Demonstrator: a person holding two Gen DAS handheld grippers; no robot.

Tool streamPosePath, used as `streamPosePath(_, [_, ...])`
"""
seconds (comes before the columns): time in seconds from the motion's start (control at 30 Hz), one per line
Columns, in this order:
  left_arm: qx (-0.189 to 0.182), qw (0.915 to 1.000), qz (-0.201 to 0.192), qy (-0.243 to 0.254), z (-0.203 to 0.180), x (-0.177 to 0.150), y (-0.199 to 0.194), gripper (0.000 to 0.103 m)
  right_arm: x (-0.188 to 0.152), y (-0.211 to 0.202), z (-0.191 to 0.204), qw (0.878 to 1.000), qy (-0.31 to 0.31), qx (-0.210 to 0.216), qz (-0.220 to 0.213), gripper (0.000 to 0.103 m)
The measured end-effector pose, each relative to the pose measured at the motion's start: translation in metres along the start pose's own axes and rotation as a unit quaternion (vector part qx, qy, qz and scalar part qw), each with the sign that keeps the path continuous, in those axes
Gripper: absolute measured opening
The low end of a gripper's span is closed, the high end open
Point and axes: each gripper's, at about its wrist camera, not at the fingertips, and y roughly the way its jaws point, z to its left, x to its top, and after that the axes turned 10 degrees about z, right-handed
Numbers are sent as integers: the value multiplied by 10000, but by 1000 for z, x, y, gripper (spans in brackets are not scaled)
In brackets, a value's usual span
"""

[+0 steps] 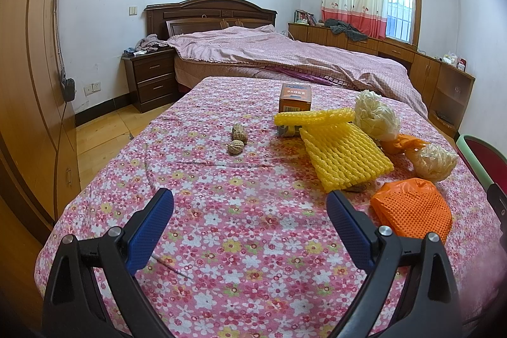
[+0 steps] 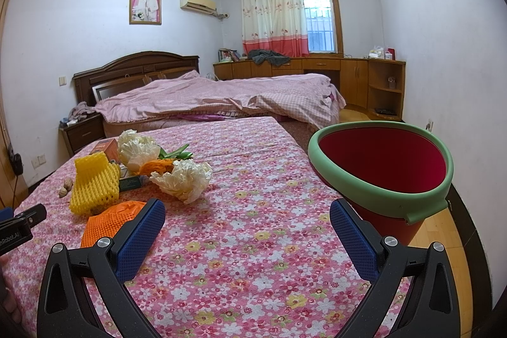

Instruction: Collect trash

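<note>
Floral quilted cloth (image 1: 221, 211) carries ribbed yellow foam netting (image 1: 345, 157); both grippers' jaws gape wide, holding nothing.

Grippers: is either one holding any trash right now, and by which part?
Nothing is held. The left gripper and the right gripper are both open over the floral cloth, with nothing between their pads.

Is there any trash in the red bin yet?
No, in the right wrist view the red bin shows only its bare inside, and the trash lies on the floral cloth.
</note>
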Motion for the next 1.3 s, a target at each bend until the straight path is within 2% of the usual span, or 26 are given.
streamPosePath(0.83, [-25, 10000, 27, -13, 1, 0, 0, 97, 0, 0, 1, 10000, -14, -3, 20, 103])
streamPosePath(1.1, [-131, 9997, 199, -15, 7, 0, 8, 97, 10, 6, -1, 9995, -19, 64, 306, 103])
streamPosePath(1.3, [-90, 9993, 356, 6, 18, 20, 14, 97, 24, 19, 4, 9967, -4, 326, 745, 103])
